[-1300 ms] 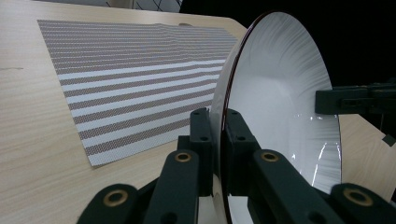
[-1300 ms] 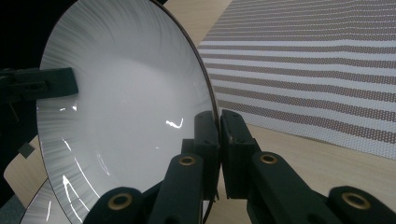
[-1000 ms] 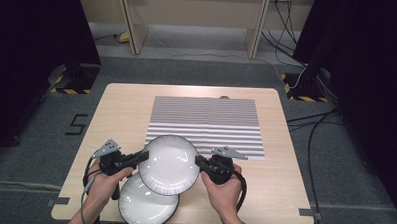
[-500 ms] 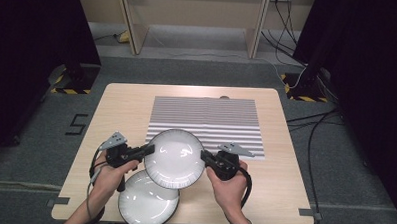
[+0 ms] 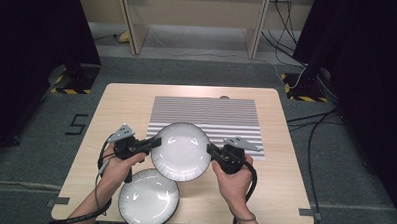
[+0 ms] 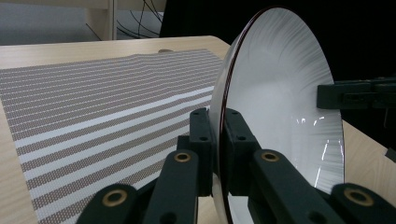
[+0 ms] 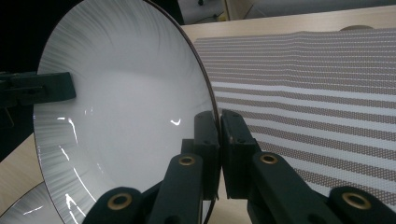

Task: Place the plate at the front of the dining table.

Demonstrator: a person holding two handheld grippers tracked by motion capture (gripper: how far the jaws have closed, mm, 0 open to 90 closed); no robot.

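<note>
A white plate (image 5: 181, 150) with a dark rim is held in the air over the near edge of the striped placemat (image 5: 206, 112). My left gripper (image 5: 153, 143) is shut on its left rim, and my right gripper (image 5: 211, 151) is shut on its right rim. In the left gripper view the plate (image 6: 280, 112) stands edge-on between my jaws, with the placemat (image 6: 93, 107) behind. In the right gripper view the plate (image 7: 121, 107) fills the left side, clamped at its rim. A second white plate (image 5: 148, 198) lies on the table near the front edge, below the held one.
The wooden table (image 5: 122, 102) carries the grey-and-white striped placemat at its middle and back. A small dark round thing (image 5: 224, 97) sits at the placemat's far edge. Cables (image 5: 316, 126) run over the floor to the right of the table.
Both grippers have carried the held plate away from the lower plate, forward and up toward the placemat. The lower plate has stayed in place.
</note>
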